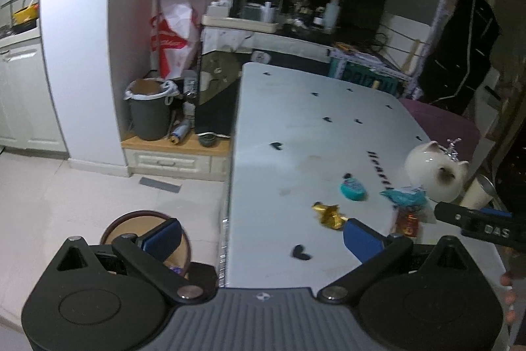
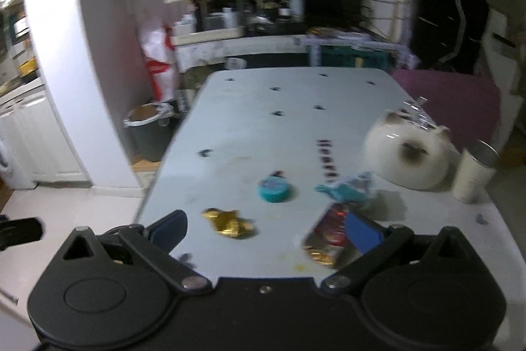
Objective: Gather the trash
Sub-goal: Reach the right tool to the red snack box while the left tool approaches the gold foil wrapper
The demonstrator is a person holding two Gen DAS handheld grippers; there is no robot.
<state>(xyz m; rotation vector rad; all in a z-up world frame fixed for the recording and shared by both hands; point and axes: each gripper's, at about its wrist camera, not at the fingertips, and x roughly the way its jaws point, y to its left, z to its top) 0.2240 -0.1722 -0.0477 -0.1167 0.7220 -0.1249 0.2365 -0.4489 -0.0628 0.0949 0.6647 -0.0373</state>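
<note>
Only the left view shows the floor bin (image 1: 144,231); both grippers' fingers (image 1: 164,237) (image 2: 169,229) spread, released.

My white table (image 1: 296,120) stands on pale floor tiles (image 1: 82,186); at eleven o'clock, cluttered shelves (image 1: 246,2), dim, possibly a dark window behind.

Very little writing can be read here. On the black body of the right gripper (image 1: 480,219), which enters the left wrist view beside the white cat-shaped pot (image 1: 434,170), stand the white letters "DAS". A row of dark letters is printed on the white surface (image 1: 296,120) just in front of this pot, and a red script is on the hanging white plastic bag (image 1: 174,35) far behind it, but both are too blurred to read.
</note>
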